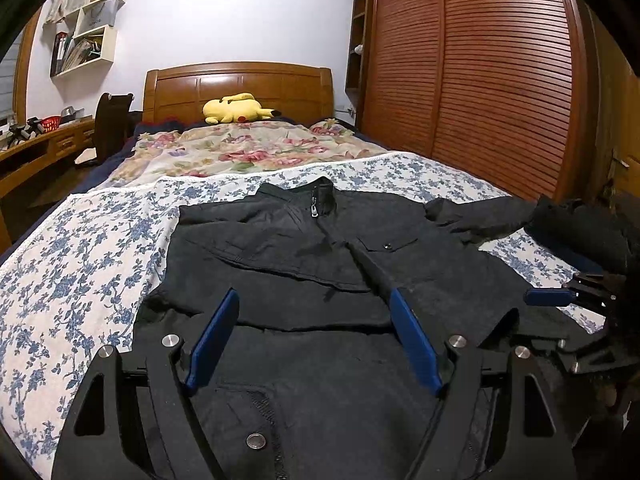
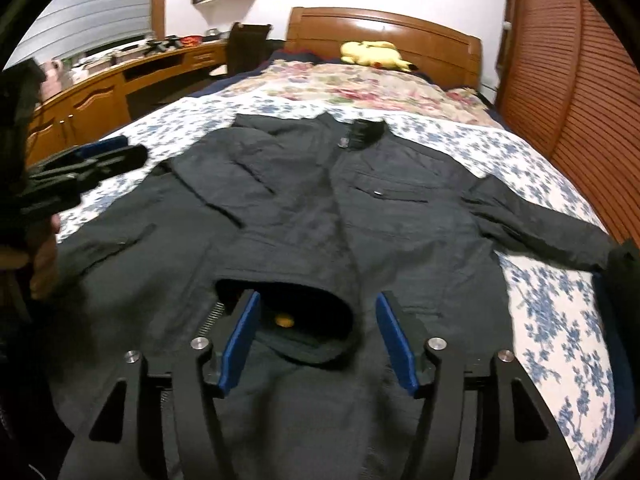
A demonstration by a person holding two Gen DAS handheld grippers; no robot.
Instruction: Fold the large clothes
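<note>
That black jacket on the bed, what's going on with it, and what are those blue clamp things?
A person holding a two-finger gripper in each hand is folding the black jacket, which lies front-up on the flowered bedspread. One sleeve is already folded across the chest; the other sleeve lies stretched out. The left gripper and right gripper are both open above the cloth, gripping nothing.

We lose the black jacket's hem below the picture's bottom edge, its right cuff at the side; the small yellow thing inside the jacket's fold stays unidentifiable.
</note>
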